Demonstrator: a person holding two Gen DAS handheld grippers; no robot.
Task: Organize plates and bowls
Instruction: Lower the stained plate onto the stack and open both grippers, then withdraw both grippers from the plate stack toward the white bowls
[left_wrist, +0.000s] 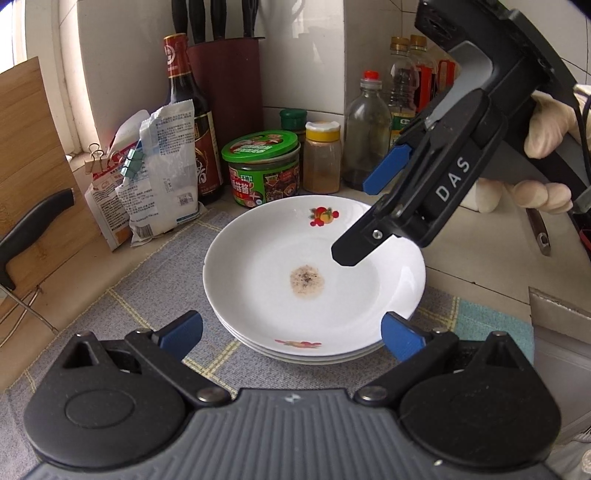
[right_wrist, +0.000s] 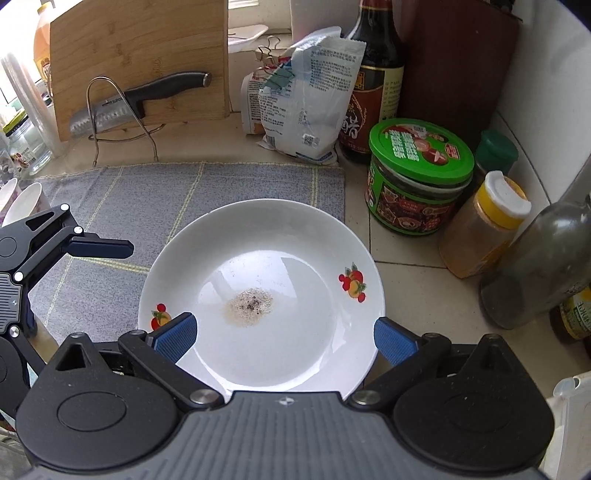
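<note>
a stack of white plates (left_wrist: 314, 280) is seen on the grey checked mat (left_wrist: 147, 280), near the jars at the wall. a brownish speckled residue (left_wrist: 307, 280) is noted at the centre of the top plate. the left gripper (left_wrist: 291, 332) is held at the stack's near rim, jaws apart, nothing gripped. the right gripper (right_wrist: 284, 336) is held over the top plate, jaws likewise spread and empty.
</note>
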